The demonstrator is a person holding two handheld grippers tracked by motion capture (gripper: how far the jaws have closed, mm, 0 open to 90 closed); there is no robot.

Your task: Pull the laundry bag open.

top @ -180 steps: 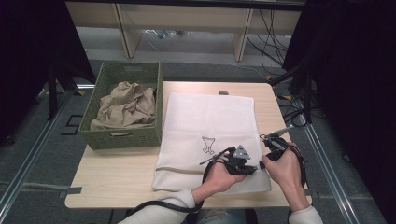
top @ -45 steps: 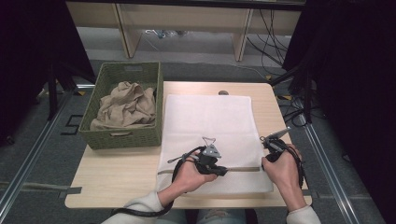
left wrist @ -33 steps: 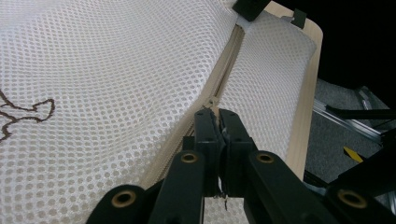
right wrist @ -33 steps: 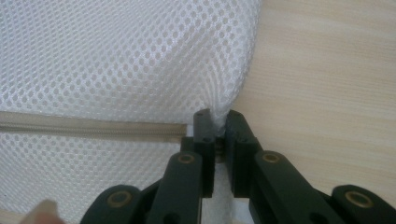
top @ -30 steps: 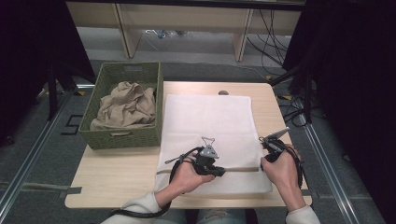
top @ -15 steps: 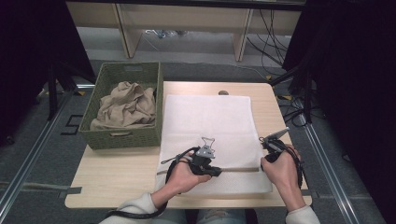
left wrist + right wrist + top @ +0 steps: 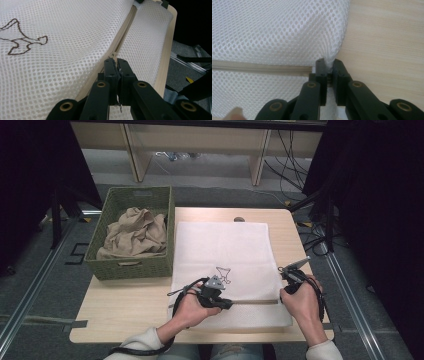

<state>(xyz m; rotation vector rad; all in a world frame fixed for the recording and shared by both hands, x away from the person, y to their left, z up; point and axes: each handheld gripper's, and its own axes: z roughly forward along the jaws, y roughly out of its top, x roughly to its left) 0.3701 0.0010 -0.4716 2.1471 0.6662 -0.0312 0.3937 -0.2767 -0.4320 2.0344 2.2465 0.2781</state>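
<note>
A white mesh bag (image 7: pixel 225 250) lies flat on the wooden table (image 7: pixel 125 305), with a brown outline drawing (image 7: pixel 223 274) on it. A beige zipper (image 7: pixel 255 302) runs across its near end. My left gripper (image 7: pixel 227 304) rests on the zipper line. In the left gripper view its jaws (image 7: pixel 117 61) are shut on the zipper's pull, and the zipper (image 7: pixel 125 32) stretches away ahead. My right gripper (image 7: pixel 285 285) is at the bag's right edge. In the right gripper view it (image 7: pixel 329 62) is shut on a pinch of mesh beside the zipper's end (image 7: pixel 262 67).
A green woven basket (image 7: pixel 135 267) stands at the table's left with a crumpled beige cloth (image 7: pixel 132 232) in it. Bare table shows to the right of the bag (image 7: pixel 387 50) and in front of the basket. Cables lie on the floor beyond the table.
My left gripper has slid a little to the left along the zipper, still pinched shut. The right gripper and the bag's right edge have stayed where they were.
</note>
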